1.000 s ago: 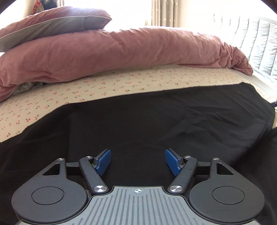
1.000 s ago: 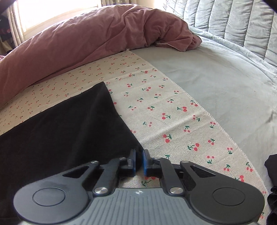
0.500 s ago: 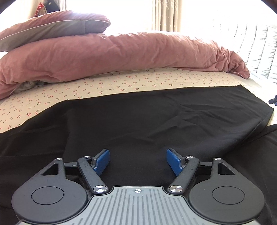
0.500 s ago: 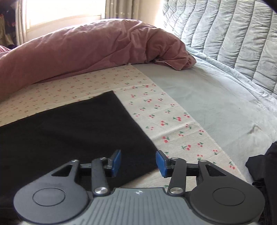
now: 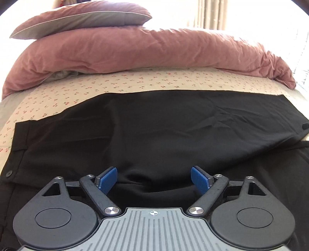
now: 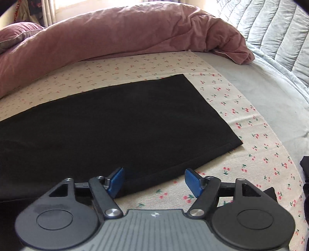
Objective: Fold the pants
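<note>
Left wrist view shows the left tool (image 5: 154,179) spread wide and holding nothing, hovering low over the black pants (image 5: 154,135) near the crotch, where a soft ridge of fabric bunches between its blue pads (image 5: 108,178). Right wrist view has the right tool (image 6: 154,181) equally wide and empty, poised at the near edge of a leg close to the hem (image 6: 218,123). One leg appears laid over the other, so the pants lie lengthwise across the cherry-print sheet (image 6: 251,135) on the bed, waistband and button (image 5: 8,172) to the left, hems to the right. Both tools seem placed at opposite ends to ready the next fold. Beyond, a pink duvet (image 5: 144,50) and pillow (image 5: 81,17) sit pushed back, likely to leave flat room for folding.
</note>
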`<action>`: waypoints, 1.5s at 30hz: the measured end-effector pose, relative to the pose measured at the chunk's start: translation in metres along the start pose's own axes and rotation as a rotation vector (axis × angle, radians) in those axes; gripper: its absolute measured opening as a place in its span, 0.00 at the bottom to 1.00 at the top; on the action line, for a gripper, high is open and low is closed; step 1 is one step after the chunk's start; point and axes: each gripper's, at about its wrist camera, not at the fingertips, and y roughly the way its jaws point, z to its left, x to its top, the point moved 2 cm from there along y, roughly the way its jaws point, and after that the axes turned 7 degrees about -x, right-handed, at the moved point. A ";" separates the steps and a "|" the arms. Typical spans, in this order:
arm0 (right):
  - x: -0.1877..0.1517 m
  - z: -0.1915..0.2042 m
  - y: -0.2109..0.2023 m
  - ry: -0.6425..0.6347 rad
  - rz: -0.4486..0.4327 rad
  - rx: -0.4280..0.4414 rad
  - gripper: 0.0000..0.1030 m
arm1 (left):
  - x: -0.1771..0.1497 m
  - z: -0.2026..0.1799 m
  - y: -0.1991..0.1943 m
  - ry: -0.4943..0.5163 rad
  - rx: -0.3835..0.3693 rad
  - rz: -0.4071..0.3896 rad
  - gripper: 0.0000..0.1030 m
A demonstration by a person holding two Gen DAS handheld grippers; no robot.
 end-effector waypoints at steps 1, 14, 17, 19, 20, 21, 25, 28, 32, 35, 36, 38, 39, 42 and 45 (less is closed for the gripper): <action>0.001 0.010 -0.009 -0.020 -0.006 0.032 0.73 | 0.001 0.005 -0.002 -0.026 0.023 -0.004 0.89; 0.037 0.193 -0.055 -0.271 -0.040 0.323 0.83 | 0.009 0.053 0.003 -0.169 0.188 -0.028 0.94; 0.042 0.233 -0.045 -0.347 -0.043 0.344 0.84 | 0.005 0.061 0.007 -0.191 0.207 -0.025 0.94; 0.044 0.257 -0.037 -0.398 -0.039 0.360 0.84 | 0.003 0.065 0.011 -0.200 0.211 -0.013 0.94; 0.046 0.268 -0.034 -0.418 -0.041 0.368 0.84 | 0.003 0.066 0.013 -0.195 0.210 -0.008 0.94; 0.048 0.280 -0.030 -0.435 -0.043 0.377 0.84 | 0.003 0.067 0.014 -0.191 0.212 -0.007 0.94; 0.057 0.317 -0.018 -0.488 -0.074 0.403 0.83 | 0.002 0.069 0.018 -0.172 0.212 -0.002 0.94; 0.067 0.335 -0.008 -0.520 -0.111 0.399 0.83 | 0.004 0.071 0.020 -0.185 0.208 0.001 0.94; 0.080 0.350 0.008 -0.577 -0.153 0.368 0.82 | 0.007 0.073 0.021 -0.204 0.201 -0.005 0.94; 0.089 0.353 0.028 -0.602 -0.154 0.323 0.80 | 0.008 0.072 0.025 -0.208 0.205 0.004 0.94; 0.092 0.355 0.037 -0.603 -0.143 0.307 0.78 | 0.007 0.072 0.026 -0.205 0.207 0.008 0.94; 0.094 0.354 0.051 -0.585 -0.105 0.304 0.68 | 0.007 0.070 0.028 -0.196 0.208 0.014 0.94; 0.094 0.352 0.055 -0.552 -0.092 0.340 0.64 | 0.007 0.070 0.029 -0.194 0.207 0.015 0.94; 0.092 0.346 0.057 -0.521 -0.087 0.412 0.53 | 0.009 0.070 0.031 -0.199 0.201 0.018 0.94; 0.088 0.350 0.049 -0.554 -0.090 0.456 0.16 | 0.010 0.070 0.033 -0.211 0.190 0.022 0.94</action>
